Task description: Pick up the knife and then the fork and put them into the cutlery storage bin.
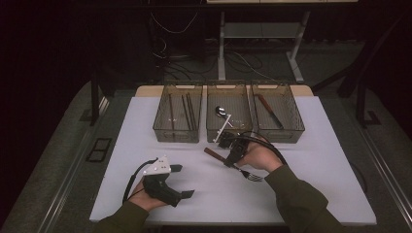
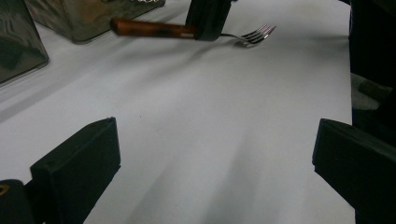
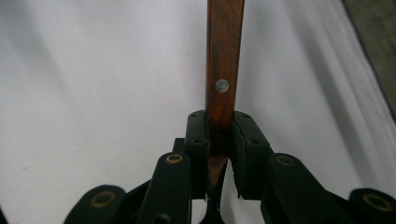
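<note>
At the left of the table our left gripper [image 1: 182, 180] rested low over the white tabletop [image 1: 311, 184], its jaws wide apart with nothing between them. To its right, our right gripper [image 1: 227, 158] had its jaws clamped on the fork [image 1: 238, 168], gripping the wooden handle [image 3: 224, 60] near where it met the metal neck. The fork sat just in front of the middle bin, handle pointing back and to the left, tines [image 2: 256, 33] toward us and close to the tabletop.

We judged the step in hand to be carrying the fork to one of the bins. To do it well, we would keep the grip firm, since the handle was narrow and could swivel between the pads. We would raise it until the tines cleared the bin's wall, bring it level over the bin, and lower it before letting go, so it would not bounce on what lay inside.

Counting left to right, we saw three clear bins in a row: the left bin [image 1: 160, 127] held what looked like three or four thin dark sticks [image 1: 187, 110], the middle bin [image 1: 210, 127] one spoon [image 1: 221, 111] and one small white utensil [image 1: 225, 127], the right bin [image 1: 291, 127] one knife [image 1: 269, 110]. There was one fork, and two grippers
</note>
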